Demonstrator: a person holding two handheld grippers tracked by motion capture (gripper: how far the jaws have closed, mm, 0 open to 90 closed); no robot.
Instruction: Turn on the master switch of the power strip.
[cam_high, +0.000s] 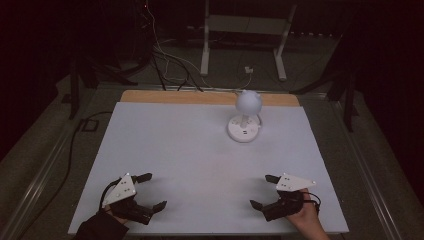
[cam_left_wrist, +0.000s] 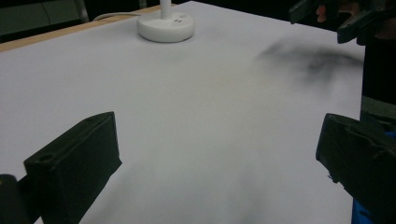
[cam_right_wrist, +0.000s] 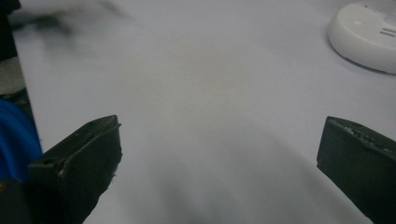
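Lamp (cam_high: 246, 116), a small white desk one with a round base and a globe head, stands upright on the far right part of the white table (cam_high: 200, 150) in the high view, well apart from both grippers. In that view the left gripper (cam_high: 152, 191) sits at the near left edge, held by a hand in a dark sleeve, its jaws spread wide with nothing between them; the right gripper (cam_high: 264, 190) sits at the near right edge in a bare hand (cam_high: 306, 216), jaws likewise wide apart and empty. A strip of wood (cam_high: 210, 97) shows along the table's far edge. In the left gripper view, the two black jaws stand far apart over bare tabletop, the lamp's round base (cam_left_wrist: 166, 25) lies ahead at the top, and the other gripper shows at the upper right. In the right gripper view, the jaws are again spread over bare table, with the lamp base (cam_right_wrist: 366, 33) at the upper right corner.
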